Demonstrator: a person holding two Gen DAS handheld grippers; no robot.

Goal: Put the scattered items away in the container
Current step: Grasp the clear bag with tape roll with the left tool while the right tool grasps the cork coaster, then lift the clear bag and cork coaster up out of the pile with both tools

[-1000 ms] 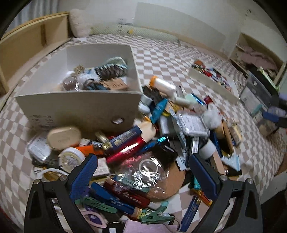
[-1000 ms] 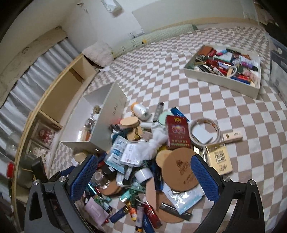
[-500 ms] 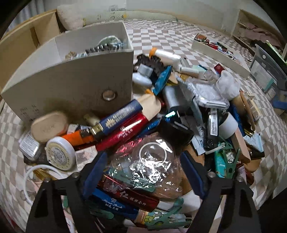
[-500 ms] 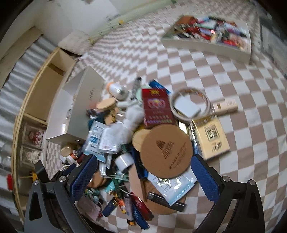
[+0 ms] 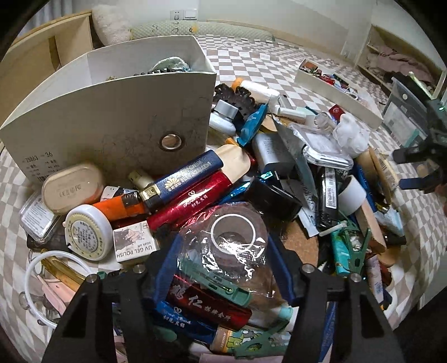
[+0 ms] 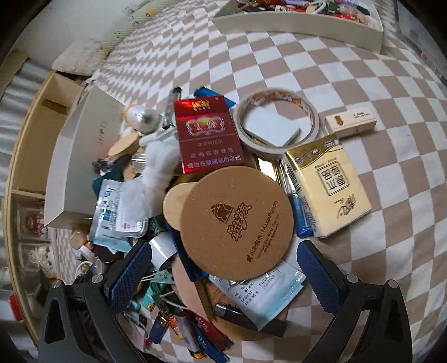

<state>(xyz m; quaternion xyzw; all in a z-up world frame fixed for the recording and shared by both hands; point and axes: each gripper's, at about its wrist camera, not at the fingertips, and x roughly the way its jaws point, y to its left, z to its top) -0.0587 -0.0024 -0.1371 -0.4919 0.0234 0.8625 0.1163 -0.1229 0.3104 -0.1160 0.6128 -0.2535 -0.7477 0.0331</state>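
Left wrist view: left fingers (image 5: 167, 268) clench the wrapped tape roll (image 5: 233, 240); right fingers (image 6: 131, 276) spread above cork disc (image 6: 237, 223).

Evenly lit indoors, soft and diffuse, without hard shadows. Strong fisheye bending in both views, black vignette at the corners. Sharp across the left-wrist clutter, with glare on the plastic wrap (image 5: 223, 251) and red lighter (image 5: 192, 199). Right-wrist view slightly paler, motion-blurred toward the far tray (image 6: 301, 25) and shelf (image 6: 30, 156).

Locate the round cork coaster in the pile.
Right wrist view: the cork coaster lies centre, atop the pile, below the red cigarette pack and left of the yellow pack.
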